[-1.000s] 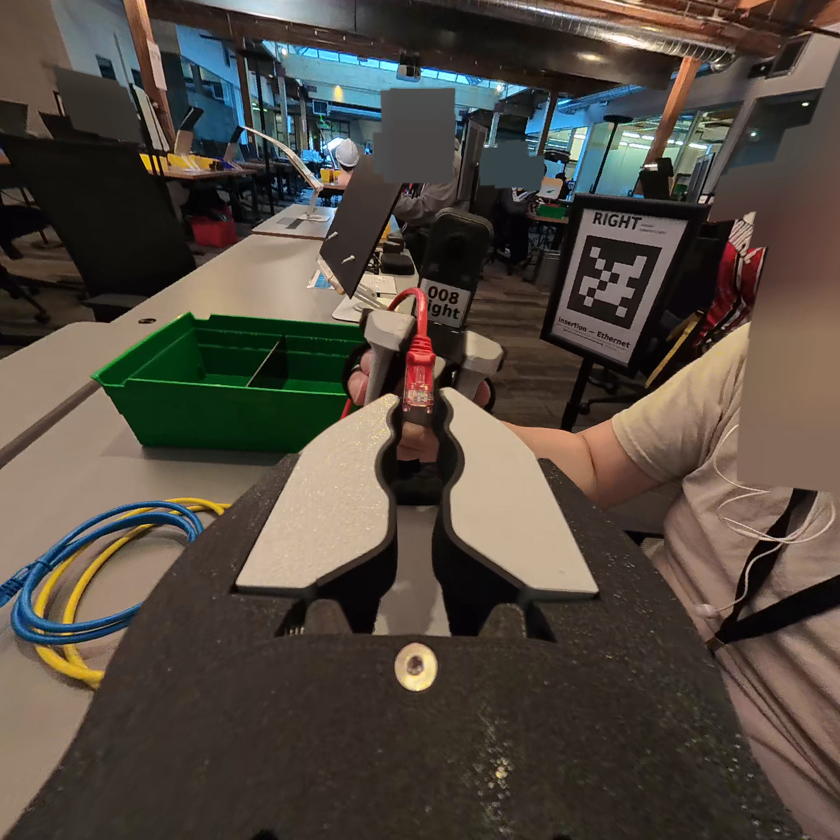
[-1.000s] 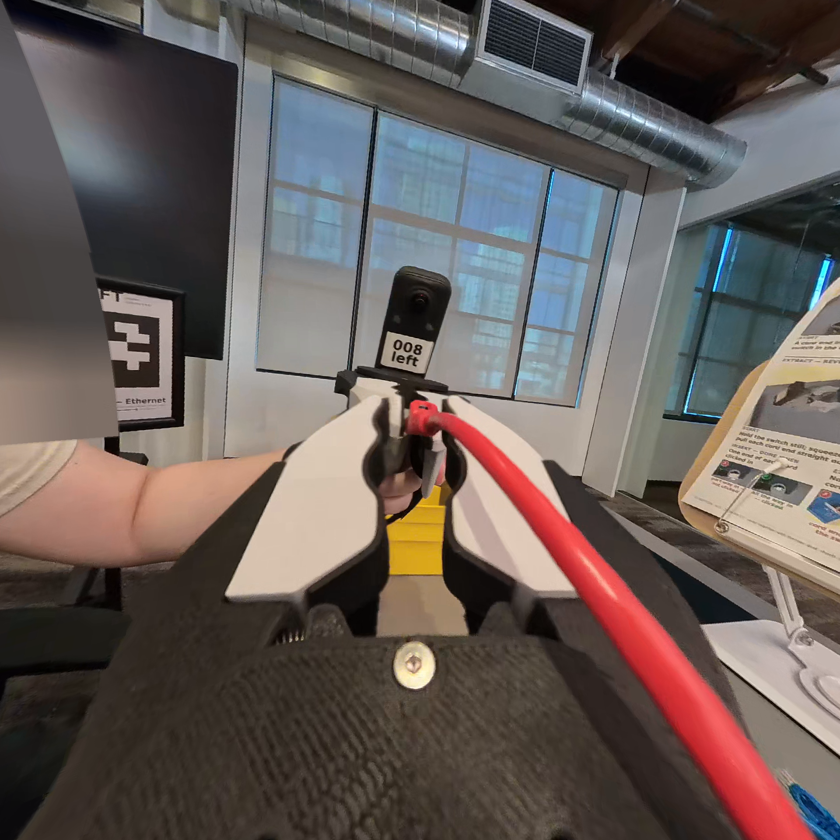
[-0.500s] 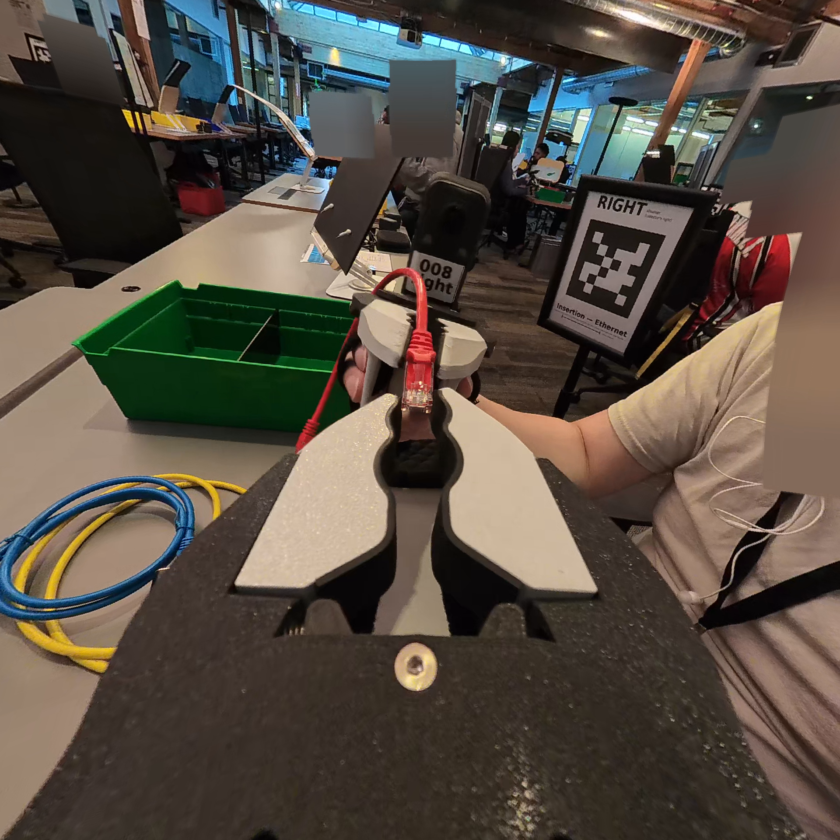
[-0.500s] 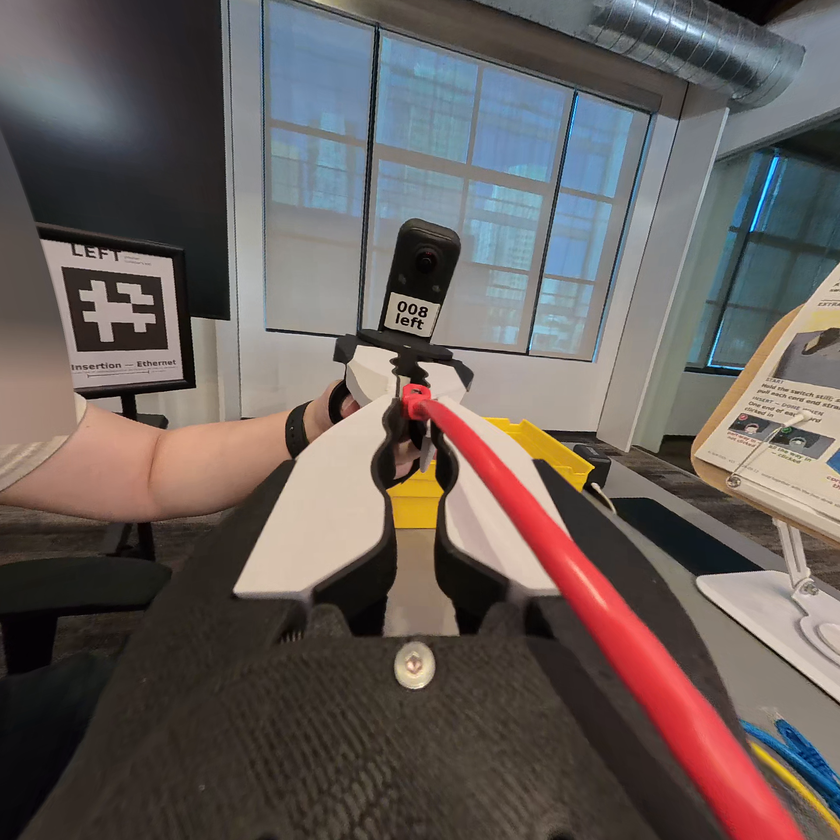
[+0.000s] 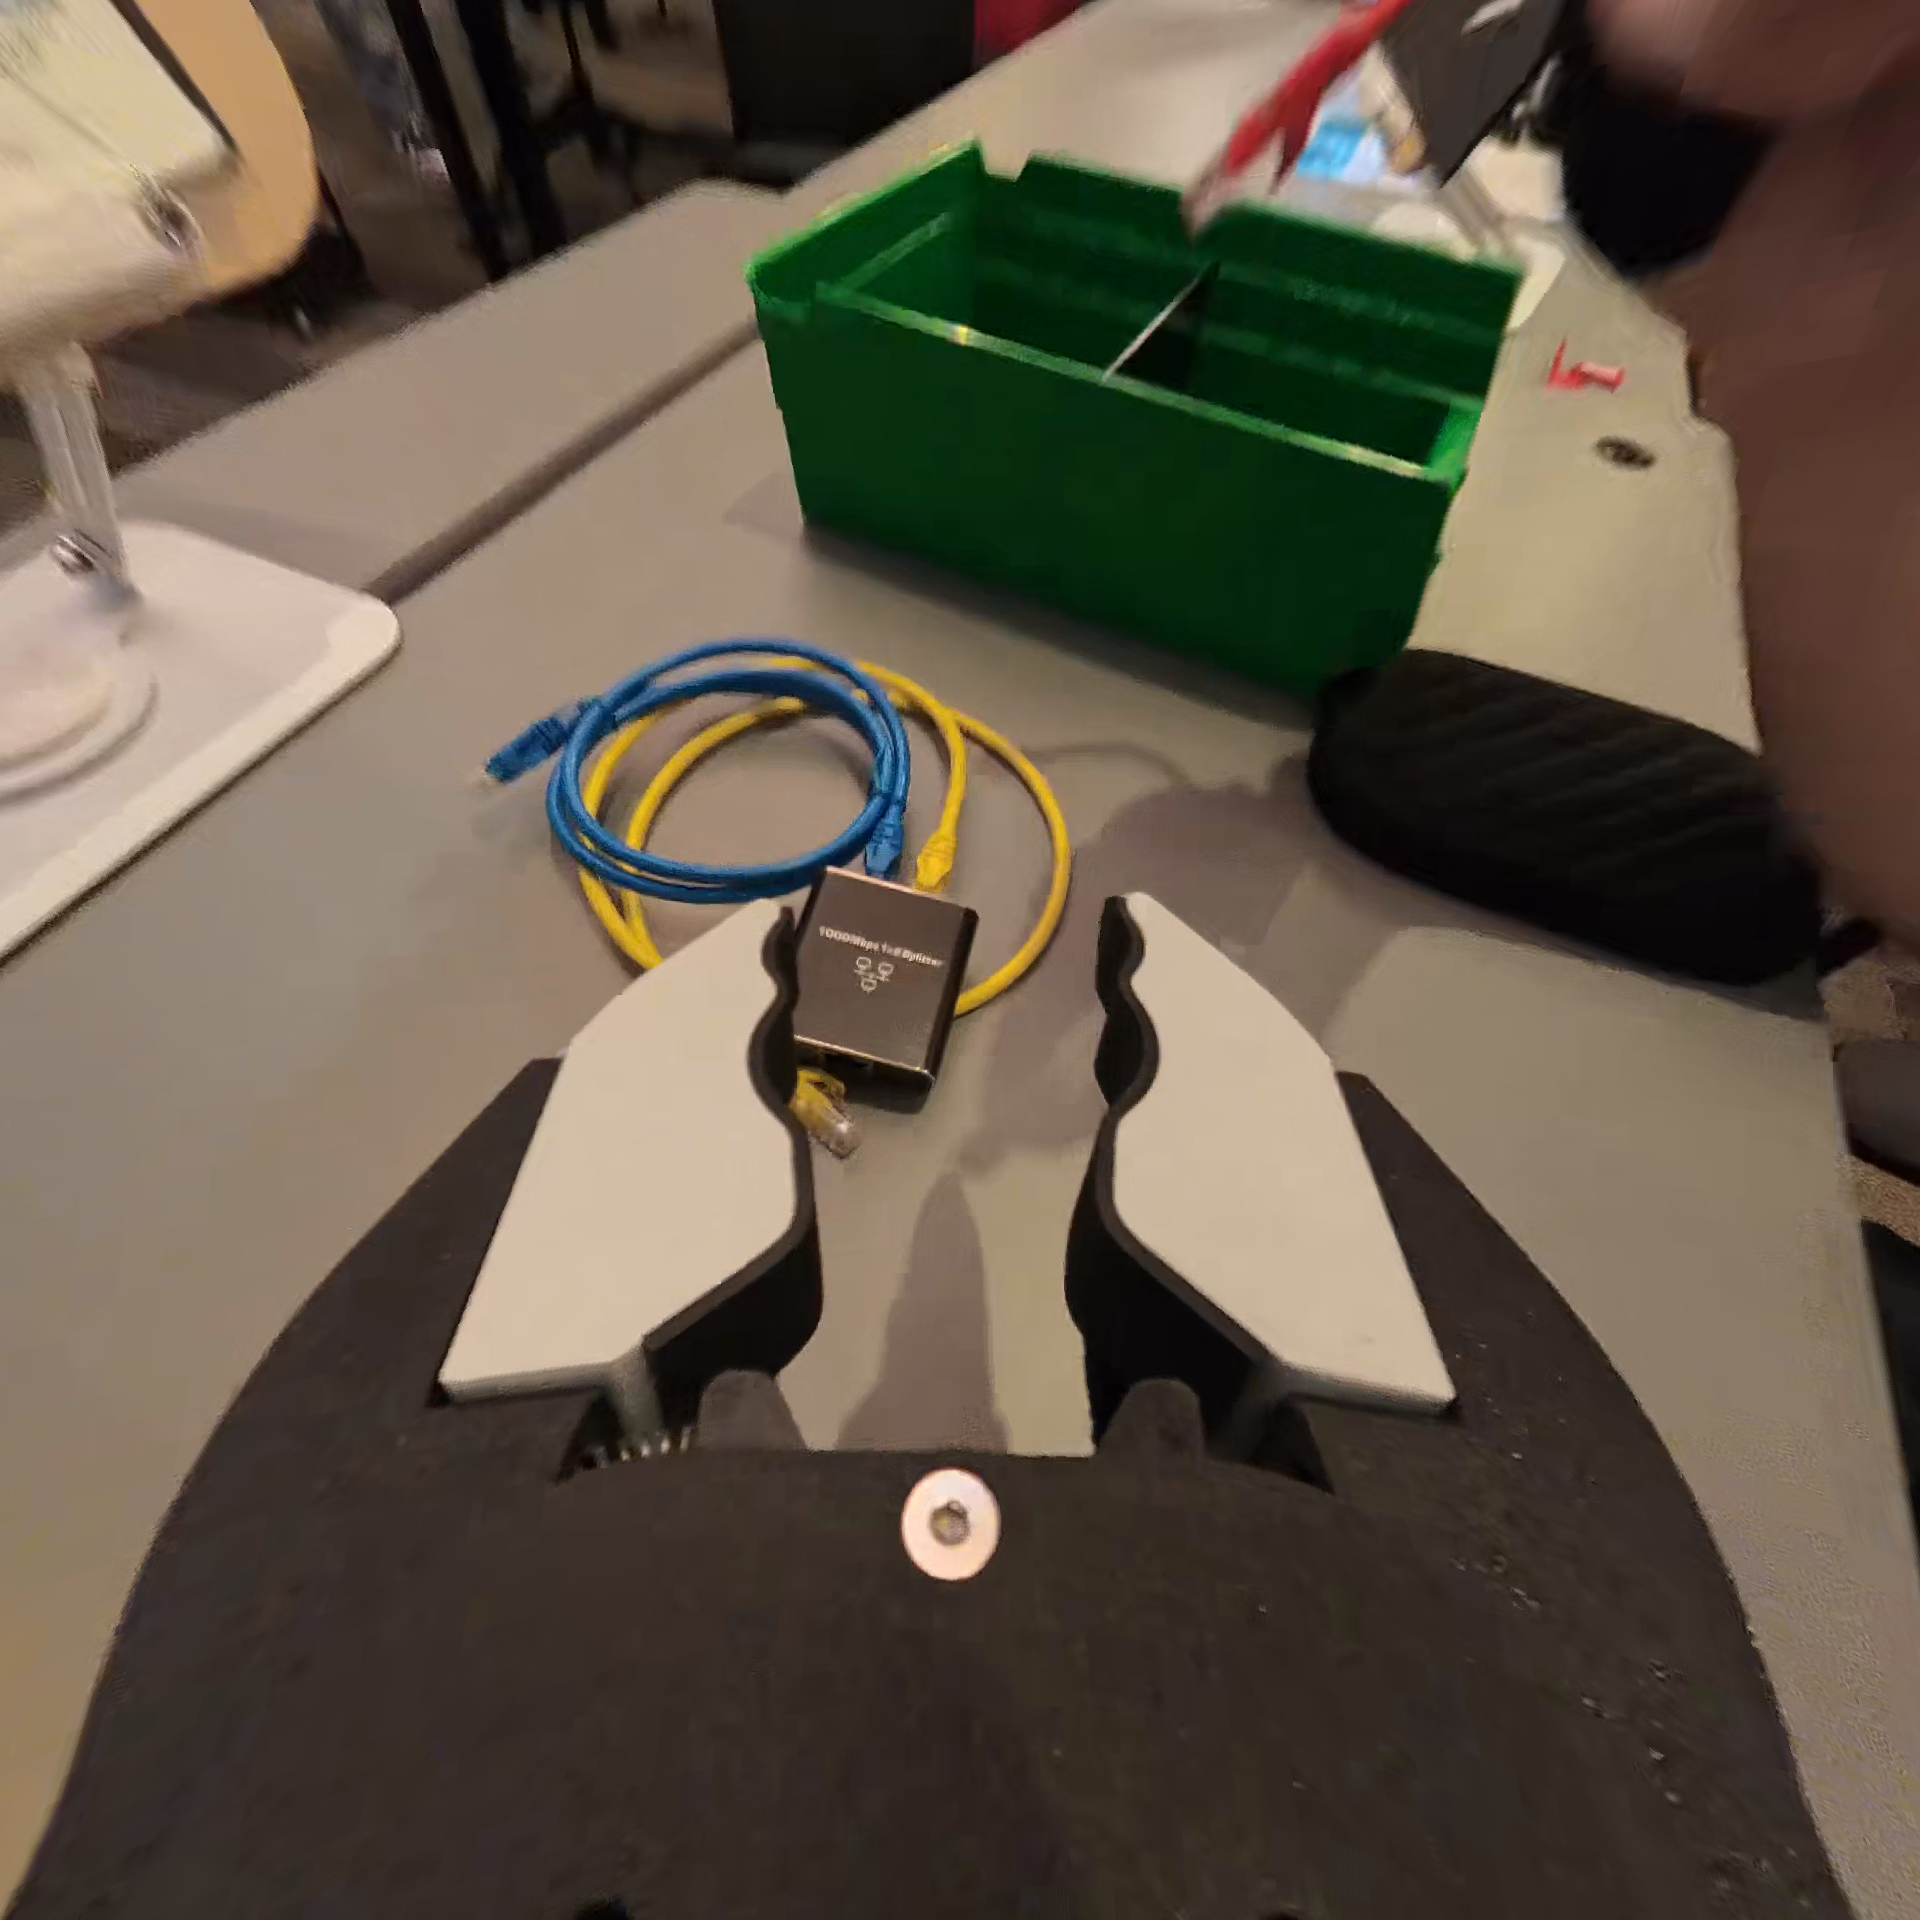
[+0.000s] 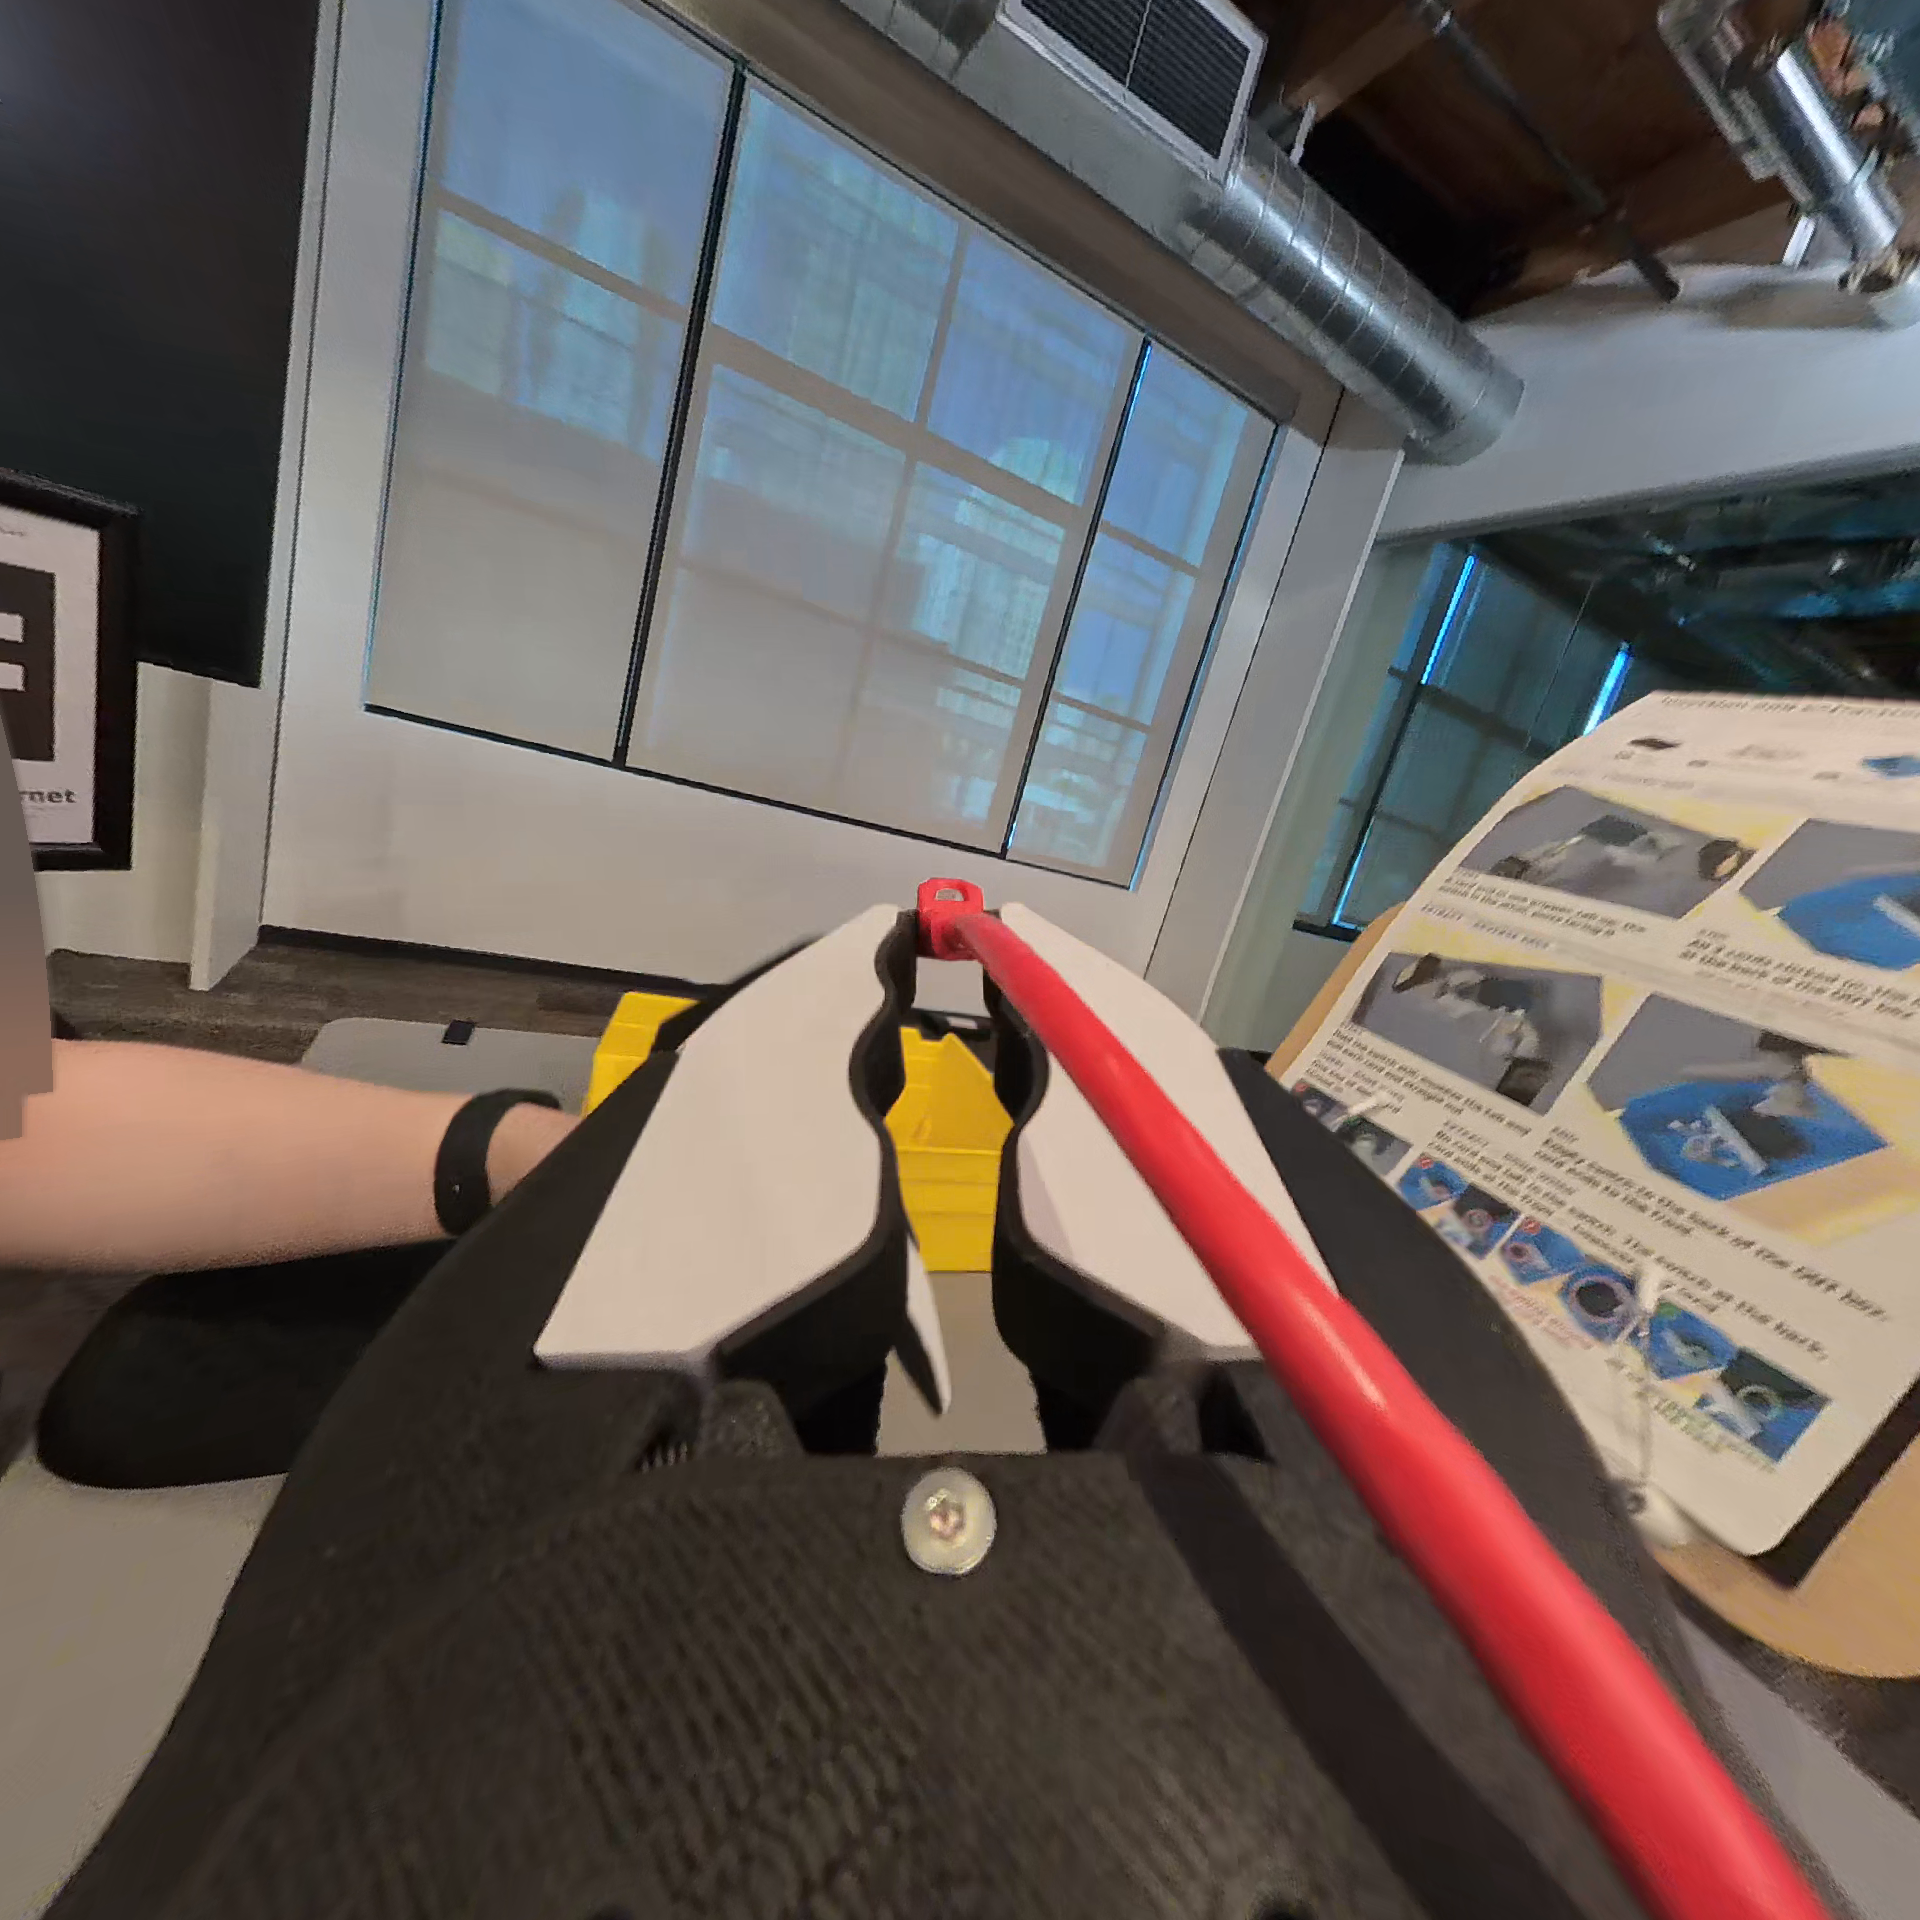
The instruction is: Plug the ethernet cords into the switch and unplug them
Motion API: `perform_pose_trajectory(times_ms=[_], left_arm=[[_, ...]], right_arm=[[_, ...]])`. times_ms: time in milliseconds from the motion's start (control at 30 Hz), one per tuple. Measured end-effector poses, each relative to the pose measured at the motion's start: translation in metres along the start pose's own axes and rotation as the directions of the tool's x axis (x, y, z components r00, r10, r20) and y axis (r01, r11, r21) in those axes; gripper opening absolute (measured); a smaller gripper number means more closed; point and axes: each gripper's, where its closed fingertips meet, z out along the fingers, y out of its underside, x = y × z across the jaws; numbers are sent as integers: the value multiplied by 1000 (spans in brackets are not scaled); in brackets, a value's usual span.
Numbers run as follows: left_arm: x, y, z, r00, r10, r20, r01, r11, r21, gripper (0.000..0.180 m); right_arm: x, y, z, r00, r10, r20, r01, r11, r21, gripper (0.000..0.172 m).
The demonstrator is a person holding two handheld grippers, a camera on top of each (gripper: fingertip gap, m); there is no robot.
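While right fingers [image 6: 951,925] clamp one red cord [image 6: 1299,1299], left fingers [image 5: 951,971] wide, bare; one switch [image 5: 881,987].

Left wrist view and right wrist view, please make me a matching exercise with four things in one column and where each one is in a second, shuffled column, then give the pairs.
Things:
1. small black metal switch box
2. red ethernet cord
3. coiled blue ethernet cord
4. green plastic divided bin

Places:
A. at the table's far side
B. clamped in the right gripper jaws
C. between the open left gripper jaws
D. looped over the yellow cord

Pairs: 1-C, 2-B, 3-D, 4-A
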Motion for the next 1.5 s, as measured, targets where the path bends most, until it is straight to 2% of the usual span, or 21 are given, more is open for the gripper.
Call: perform_pose_trajectory(times_ms=[67, 167, 233, 367, 467, 533, 600, 700, 767, 900, 967, 1000, 1100, 1167, 1233, 1300, 1333, 1367, 1500], left_arm=[[-5, 16, 20, 999, -29, -19, 27, 997, -74, 56], [-19, 35, 48, 1000, -17, 20, 20, 985, -172, 58], [-30, 50, 64, 998, 23, 58, -7, 964, -266, 65], [-29, 76, 81, 998, 41, 42, -20, 913, -407, 63], [-27, 79, 78, 995, 49, 82, -10, 906, -422, 62], [-28, 84, 69, 984, -10, 179, 88, 897, -434, 62], [-35, 89, 57, 937, -91, 338, 228, 892, -391, 62], [-41, 91, 40, 828, -231, 511, 392, 890, -234, 62], [-25, 91, 42, 814, -333, 475, 462, 868, -183, 65], [33, 84, 55, 868, -448, 213, 488, 848, -205, 76], [60, 86, 57, 905, -420, 71, 422, 860, -286, 70], [65, 88, 55, 926, -377, 39, 369, 873, -318, 73], [52, 83, 46, 991, -128, 47, 136, 935, -326, 75], [44, 71, 40, 998, 64, 24, -53, 940, -338, 76], [40, 59, 38, 952, 304, -19, -292, 890, -349, 76], [29, 57, 39, 835, 546, -68, -525, 753, -396, 76], [24, 60, 42, 786, 607, -116, -593, 687, -421, 76], [21, 62, 45, 760, 629, -166, -629, 646, -431, 74], [19, 62, 63, 638, 696, -329, -767, 537, -351, 69]], right_arm=[[5, -5, -3, 999, -31, 3, 31, 999, 17, 13], [6, -2, -13, 998, -57, -3, 58, 998, 30, 13], [3, 4, -21, 998, -57, 4, 57, 997, 44, 13], [4, 7, -32, 998, -68, -1, 68, 997, 35, 13], [5, 5, -38, 998, -70, -3, 70, 996, 59, 13], [7, 8, -39, 997, -74, -12, 75, 996, 56, 13], [10, 13, -38, 997, -79, -21, 80, 996, 42, 13], [12, 19, -38, 997, -70, -27, 71, 997, 30, 13], [14, 22, -38, 997, -64, -32, 65, 998, 22, 13], [18, 25, -41, 998, -46, -45, 48, 998, 30, 13], [20, 21, -44, 998, -46, -52, 49, 998, 43, 13], [22, 18, -46, 997, -48, -57, 51, 997, 51, 13], [24, 11, -53, 996, -53, -69, 58, 996, 74, 13], [26, 7, -57, 995, -63, -75, 70, 993, 93, 13], [25, 1, -62, 995, -70, -69, 78, 990, 118, 13], [24, -7, -69, 995, -73, -62, 81, 985, 150, 13], [23, -12, -72, 996, -75, -56, 83, 983, 166, 13], [22, -16, -76, 996, -79, -51, 87, 981, 176, 13], [18, -27, -87, 990, -129, -54, 136, 975, 176, 13]])
